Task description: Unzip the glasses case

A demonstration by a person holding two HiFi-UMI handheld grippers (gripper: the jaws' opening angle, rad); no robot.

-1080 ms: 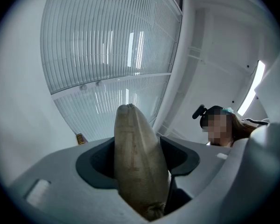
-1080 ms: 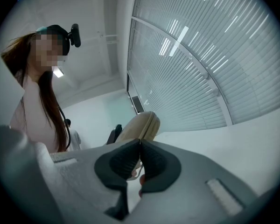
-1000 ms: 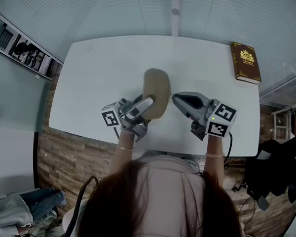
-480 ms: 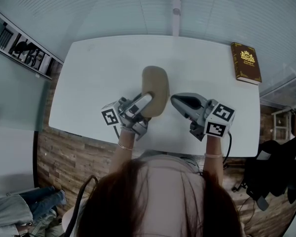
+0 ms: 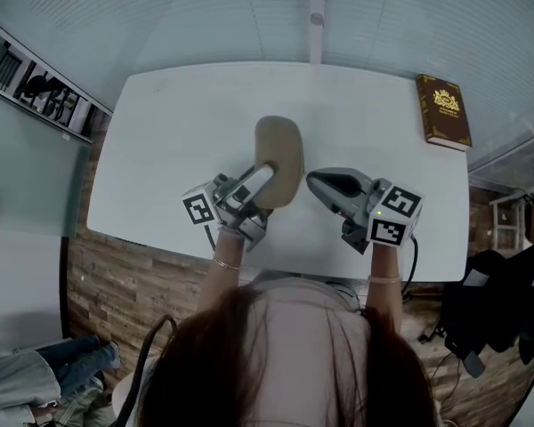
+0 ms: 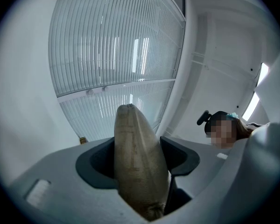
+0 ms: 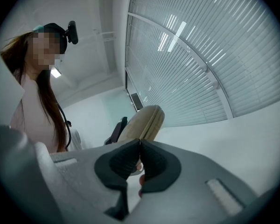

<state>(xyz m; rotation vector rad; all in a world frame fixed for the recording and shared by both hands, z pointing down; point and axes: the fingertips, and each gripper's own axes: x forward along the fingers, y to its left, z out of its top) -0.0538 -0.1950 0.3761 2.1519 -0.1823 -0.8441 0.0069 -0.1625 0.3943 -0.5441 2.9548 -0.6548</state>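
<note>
My left tool (image 5: 261, 183) has its jaws wide and clamped across the near end of the case (image 5: 280, 149). The case sits mid-bench (image 5: 178, 123), and its far end looks tipped up, by my reading of the left gripper view. Against a second ago the grip is unchanged, and the case has only crept a touch away from me. Its seam looks closed along the edge I can see, so I judge the zip has not yet started.

My right tool (image 7: 140, 153) has its jaws pressed together, and the tip has edged slightly closer to the case's right side, now just beside it. Something small shows below the pads, but I cannot tell if it is the zip pull.

So little has moved. I read this as bracing the case before the pull.
</note>
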